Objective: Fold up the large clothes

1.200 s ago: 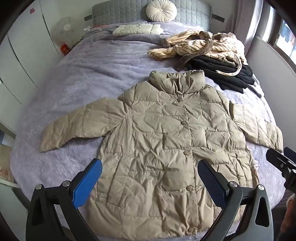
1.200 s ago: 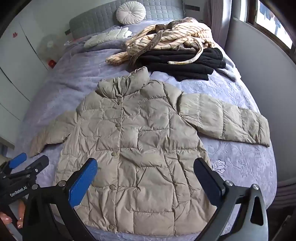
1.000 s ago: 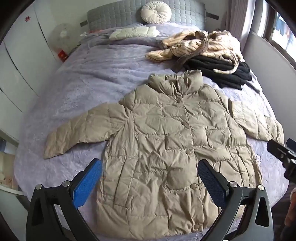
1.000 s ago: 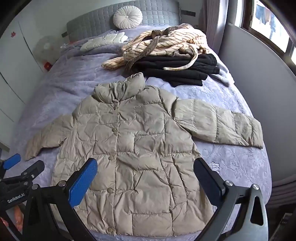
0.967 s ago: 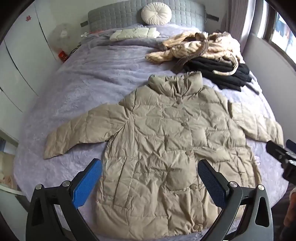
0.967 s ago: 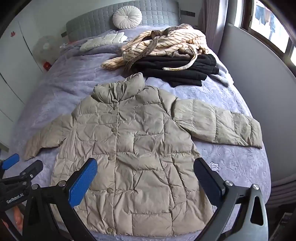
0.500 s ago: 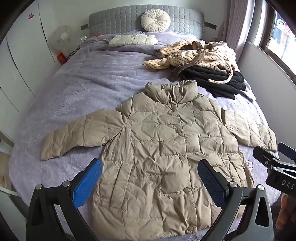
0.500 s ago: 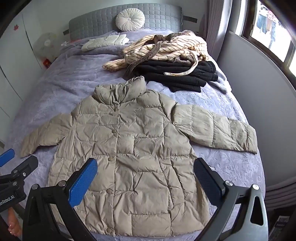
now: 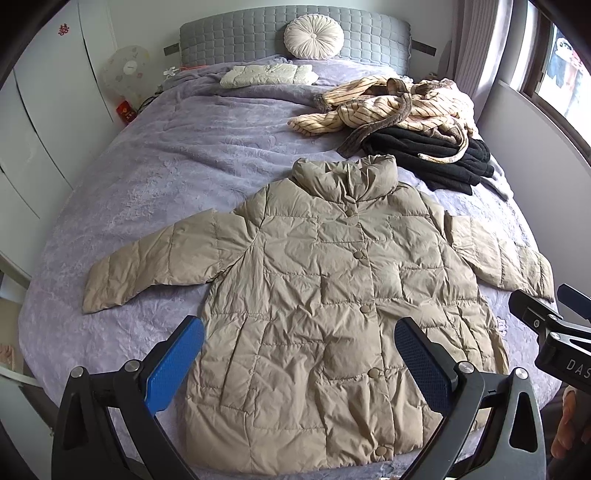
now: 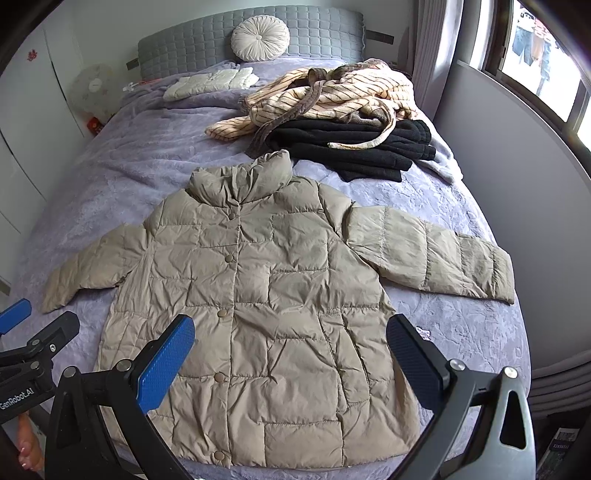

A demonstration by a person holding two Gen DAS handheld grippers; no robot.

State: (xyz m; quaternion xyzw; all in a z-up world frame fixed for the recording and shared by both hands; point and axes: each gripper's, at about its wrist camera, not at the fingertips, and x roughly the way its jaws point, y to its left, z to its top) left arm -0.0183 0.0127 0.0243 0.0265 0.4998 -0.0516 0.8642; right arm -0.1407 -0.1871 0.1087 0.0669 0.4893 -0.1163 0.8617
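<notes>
A beige quilted puffer jacket (image 9: pixel 332 288) lies flat, front up and buttoned, on the lavender bed (image 9: pixel 177 155), sleeves spread to both sides, collar toward the headboard. It also shows in the right wrist view (image 10: pixel 266 280). My left gripper (image 9: pixel 299 365) is open and empty, held above the jacket's hem. My right gripper (image 10: pixel 290 360) is open and empty, also above the hem. The right gripper shows at the right edge of the left wrist view (image 9: pixel 554 332), and the left gripper at the left edge of the right wrist view (image 10: pixel 33 339).
A striped cream robe (image 9: pixel 391 107) lies on a stack of black clothes (image 9: pixel 436 155) at the back right of the bed. A folded white garment (image 9: pixel 267 74) and a round cushion (image 9: pixel 314 33) sit by the grey headboard. A grey wall (image 10: pixel 517 177) runs along the right.
Both grippers have drawn back and up a little, so the jacket and bed sit lower and smaller in view. The jacket has not moved. Both grippers stay open.
</notes>
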